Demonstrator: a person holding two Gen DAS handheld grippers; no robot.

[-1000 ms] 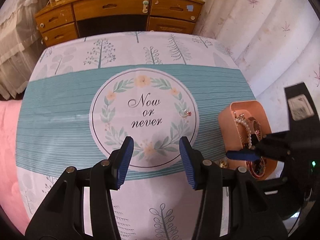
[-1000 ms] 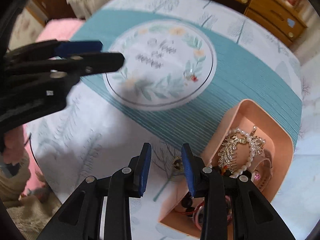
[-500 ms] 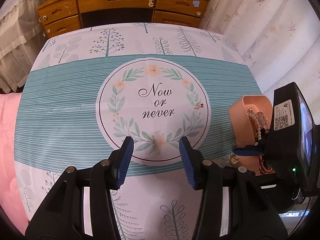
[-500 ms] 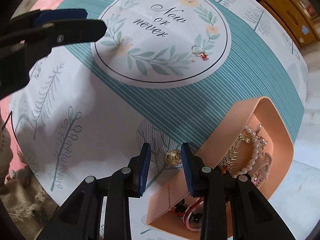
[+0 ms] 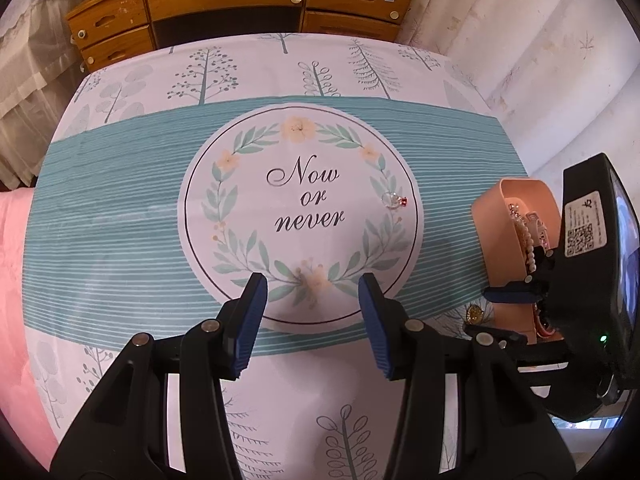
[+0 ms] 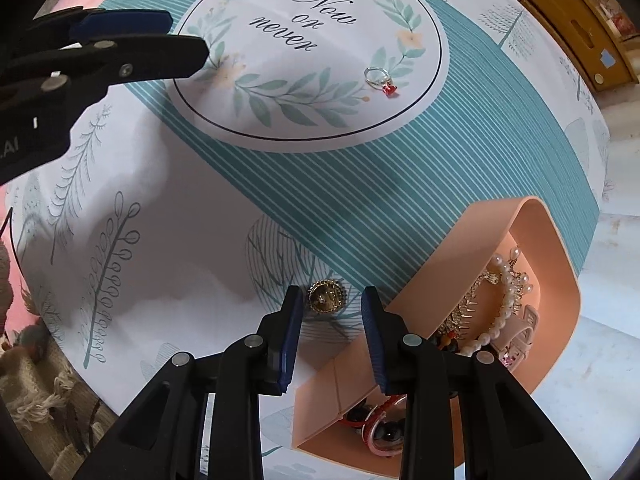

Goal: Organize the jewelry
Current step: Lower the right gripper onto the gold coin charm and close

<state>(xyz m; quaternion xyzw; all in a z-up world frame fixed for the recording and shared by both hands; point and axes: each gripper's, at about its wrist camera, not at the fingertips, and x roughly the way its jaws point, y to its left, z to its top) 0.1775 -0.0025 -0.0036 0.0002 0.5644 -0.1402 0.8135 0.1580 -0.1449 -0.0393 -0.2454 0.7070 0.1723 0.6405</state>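
Right tongs, open, have descended until we see the gold brooch framed between their tips on the surface, at 9 o'clock of the peach box; grasp seems imminent. Left tongs hover open. Ring awaits at 12.

Round brooch sits on the tablecloth just left of the storage box, right between the right gripper fingers. Pearl bracelet lies inside the box. Ring rests farther back, well apart, within the printed wreath.
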